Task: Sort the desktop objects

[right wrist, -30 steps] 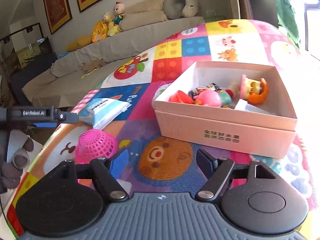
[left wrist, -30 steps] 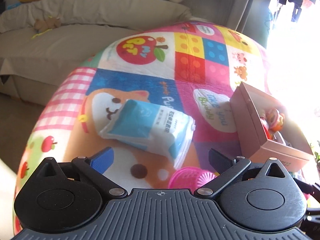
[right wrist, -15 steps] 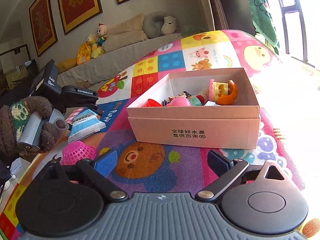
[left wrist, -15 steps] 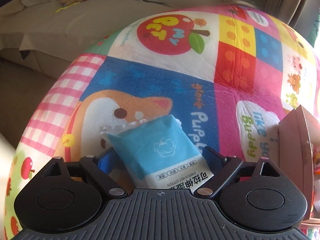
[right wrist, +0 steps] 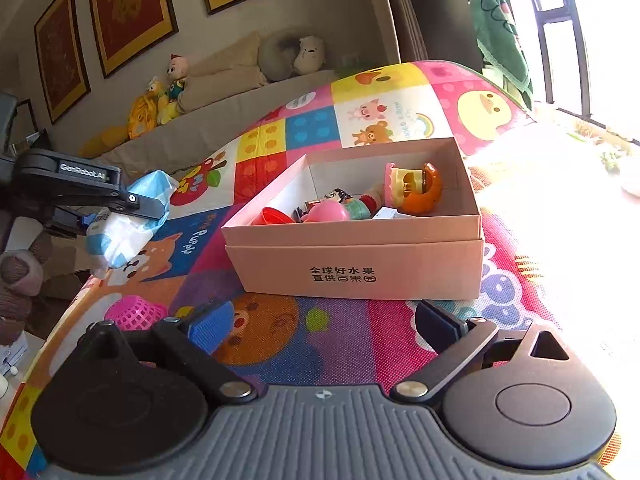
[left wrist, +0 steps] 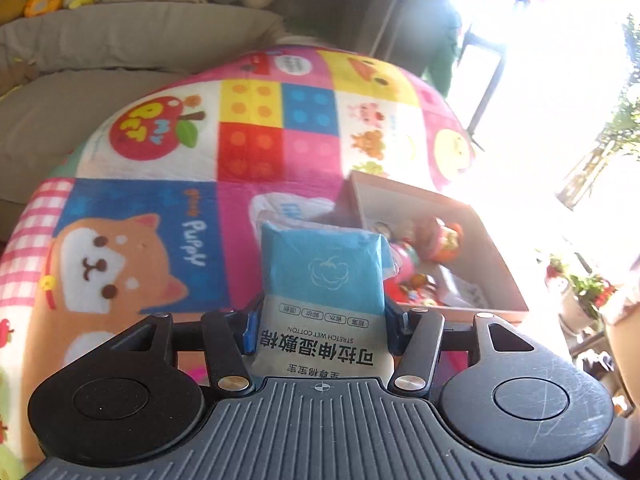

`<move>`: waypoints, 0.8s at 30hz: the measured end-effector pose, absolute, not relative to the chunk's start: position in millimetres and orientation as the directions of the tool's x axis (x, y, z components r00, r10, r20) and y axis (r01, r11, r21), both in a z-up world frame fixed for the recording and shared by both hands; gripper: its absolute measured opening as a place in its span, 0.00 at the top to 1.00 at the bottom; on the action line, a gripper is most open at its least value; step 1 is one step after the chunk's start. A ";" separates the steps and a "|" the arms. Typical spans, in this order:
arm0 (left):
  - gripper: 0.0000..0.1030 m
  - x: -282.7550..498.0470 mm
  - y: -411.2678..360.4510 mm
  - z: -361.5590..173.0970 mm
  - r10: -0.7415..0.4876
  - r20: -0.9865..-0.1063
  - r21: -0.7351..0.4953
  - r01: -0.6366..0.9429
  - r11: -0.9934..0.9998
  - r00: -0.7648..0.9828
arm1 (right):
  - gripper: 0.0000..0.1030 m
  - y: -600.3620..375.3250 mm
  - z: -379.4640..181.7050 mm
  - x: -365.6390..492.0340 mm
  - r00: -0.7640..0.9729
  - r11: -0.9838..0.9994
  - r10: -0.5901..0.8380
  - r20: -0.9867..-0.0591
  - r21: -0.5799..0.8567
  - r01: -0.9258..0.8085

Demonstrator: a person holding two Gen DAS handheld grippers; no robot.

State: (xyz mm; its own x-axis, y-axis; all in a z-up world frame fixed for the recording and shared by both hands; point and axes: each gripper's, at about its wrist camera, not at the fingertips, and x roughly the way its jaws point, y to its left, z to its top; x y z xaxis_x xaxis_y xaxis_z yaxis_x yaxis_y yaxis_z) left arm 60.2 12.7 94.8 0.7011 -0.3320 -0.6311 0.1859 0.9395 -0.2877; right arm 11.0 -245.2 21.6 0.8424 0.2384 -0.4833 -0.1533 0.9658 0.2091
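Wipes pack [left wrist: 322, 280], blue and white, printed "STRETCH WET COTTON": pinched between left gripper [left wrist: 320, 320] jaws, held clear above the mat [left wrist: 140, 200], near the pink box [right wrist: 360, 256]. Left gripper body reads "GenRobot.AI". Right gripper [right wrist: 324, 328]: jaws spread, nothing between.

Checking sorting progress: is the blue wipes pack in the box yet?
Not yet. The wipes pack is clamped in the left claw, lifted above the mat, left of the box.
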 end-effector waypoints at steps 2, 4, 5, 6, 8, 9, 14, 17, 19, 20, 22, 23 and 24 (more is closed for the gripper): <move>0.42 42.6 -7.7 86.8 -0.391 -0.637 -0.308 0.246 0.919 0.664 | 0.05 -254.5 26.2 6.6 0.855 0.974 0.204 -0.477 0.189 -0.126; 0.42 34.6 -24.6 72.9 -0.430 -0.655 -0.336 0.270 0.902 0.621 | 0.03 -268.8 32.2 2.5 0.866 0.981 0.161 -0.473 0.175 -0.086; 0.42 32.6 -31.7 65.0 -0.444 -0.664 -0.349 0.276 0.896 0.601 | 0.01 -275.1 35.1 1.5 0.871 0.984 0.134 -0.472 0.167 -0.060; 0.41 31.7 -39.0 56.1 -0.453 -0.673 -0.357 0.280 0.891 0.584 | 0.00 -280.3 37.6 0.8 0.875 0.987 0.108 -0.472 0.159 -0.036; 0.40 31.2 -47.9 43.5 -0.450 -0.690 -0.357 0.274 0.893 0.568 | 0.00 -290.7 42.7 0.2 0.876 0.989 0.067 -0.478 0.149 0.006; 0.37 30.6 -50.7 40.0 -0.451 -0.692 -0.358 0.275 0.892 0.563 | 0.00 -294.6 45.2 -0.6 0.875 0.988 0.058 -0.480 0.152 0.018; 0.15 15.3 -47.0 41.4 -0.458 -0.676 -0.339 0.309 0.889 0.577 | 0.00 -297.0 53.1 -8.7 0.855 0.983 0.130 -0.502 0.175 -0.047; 0.07 1.4 -34.6 51.6 -0.370 -0.651 -0.222 0.300 0.928 0.662 | 0.00 -283.9 53.1 -14.0 0.827 0.973 0.219 -0.518 0.180 -0.145; 0.05 -9.0 -24.7 57.7 -0.279 -0.624 -0.104 0.277 0.955 0.730 | 0.00 -269.9 53.2 -16.3 0.805 0.963 0.266 -0.530 0.173 -0.205; 0.04 -12.3 -20.6 59.0 -0.235 -0.614 -0.051 0.260 0.964 0.753 | 0.00 -262.2 53.3 -16.8 0.796 0.958 0.288 -0.533 0.171 -0.232; 0.03 -16.7 -12.8 58.1 -0.162 -0.600 0.029 0.223 0.974 0.783 | 0.00 -245.8 52.5 -14.8 0.780 0.949 0.316 -0.540 0.166 -0.270; 0.03 -18.0 -9.1 56.7 -0.137 -0.600 0.051 0.209 0.977 0.788 | 0.00 -237.4 51.6 -12.0 0.773 0.946 0.323 -0.547 0.160 -0.282; 0.03 -17.6 -4.4 53.9 -0.115 -0.605 0.065 0.192 0.979 0.788 | 0.00 -229.3 50.3 -8.7 0.765 0.943 0.329 -0.554 0.154 -0.294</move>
